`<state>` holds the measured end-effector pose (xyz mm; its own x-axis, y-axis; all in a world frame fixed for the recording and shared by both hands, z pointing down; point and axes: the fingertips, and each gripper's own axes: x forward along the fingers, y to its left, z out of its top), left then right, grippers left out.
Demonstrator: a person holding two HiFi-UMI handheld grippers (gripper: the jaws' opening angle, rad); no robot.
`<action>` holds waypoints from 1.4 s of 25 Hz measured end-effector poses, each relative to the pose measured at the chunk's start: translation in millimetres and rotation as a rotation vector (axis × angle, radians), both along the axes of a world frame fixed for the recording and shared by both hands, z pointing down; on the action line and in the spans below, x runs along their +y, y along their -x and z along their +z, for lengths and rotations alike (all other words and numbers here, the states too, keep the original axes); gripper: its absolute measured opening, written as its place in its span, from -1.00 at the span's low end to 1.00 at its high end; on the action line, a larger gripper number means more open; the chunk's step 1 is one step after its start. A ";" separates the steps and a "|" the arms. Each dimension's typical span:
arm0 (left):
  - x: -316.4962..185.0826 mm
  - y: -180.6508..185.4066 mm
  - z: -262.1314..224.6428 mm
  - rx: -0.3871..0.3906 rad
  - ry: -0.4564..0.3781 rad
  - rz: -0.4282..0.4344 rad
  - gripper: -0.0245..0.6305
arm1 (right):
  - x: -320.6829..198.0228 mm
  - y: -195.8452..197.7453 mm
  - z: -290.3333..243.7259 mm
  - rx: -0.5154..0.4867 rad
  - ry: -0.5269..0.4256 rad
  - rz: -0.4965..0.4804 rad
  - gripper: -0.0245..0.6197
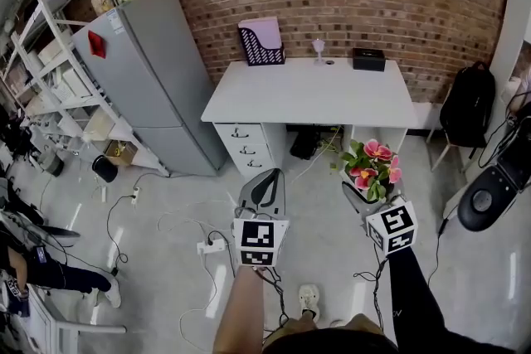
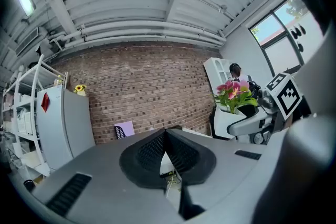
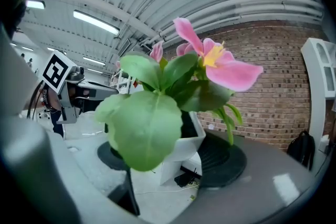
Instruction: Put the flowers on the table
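Note:
Pink flowers with green leaves (image 1: 373,168) stand in a white pot (image 3: 185,145), held upright over the floor in front of the white table (image 1: 309,94). My right gripper (image 1: 363,195) is shut on the pot, one pad on each side (image 3: 176,157). The left gripper view shows the same blooms (image 2: 234,93) off to the right. To their left, my left gripper (image 1: 261,182) hovers above the floor at about the same height. Its jaws meet at the tips (image 2: 165,136) with nothing between them. Both grippers are short of the table's front edge.
On the table's back edge sit a purple-and-black file holder (image 1: 261,41), a small glass (image 1: 319,50) and a black box (image 1: 368,59). A grey fridge (image 1: 145,70) and white shelving stand left. A backpack (image 1: 466,104) and a black seat (image 1: 489,195) are right. Cables and a power strip (image 1: 211,245) lie on the floor.

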<state>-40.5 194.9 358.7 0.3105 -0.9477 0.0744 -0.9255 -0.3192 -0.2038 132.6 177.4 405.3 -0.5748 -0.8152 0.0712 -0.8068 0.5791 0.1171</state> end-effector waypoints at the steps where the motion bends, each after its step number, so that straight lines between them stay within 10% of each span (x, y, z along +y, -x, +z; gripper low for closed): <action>1: -7.6 2.0 -1.3 0.002 -0.003 0.005 -0.90 | -6.6 2.5 -1.0 0.000 -0.001 0.004 0.13; 35: -189.5 60.3 5.9 0.011 0.005 0.048 -0.90 | -190.7 60.6 -2.9 -0.026 -0.022 0.020 0.13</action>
<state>-100.7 5.4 364.6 0.3563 -0.9313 0.0759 -0.9112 -0.3643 -0.1923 72.0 -13.3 402.4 -0.5596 -0.8279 0.0386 -0.8213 0.5601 0.1085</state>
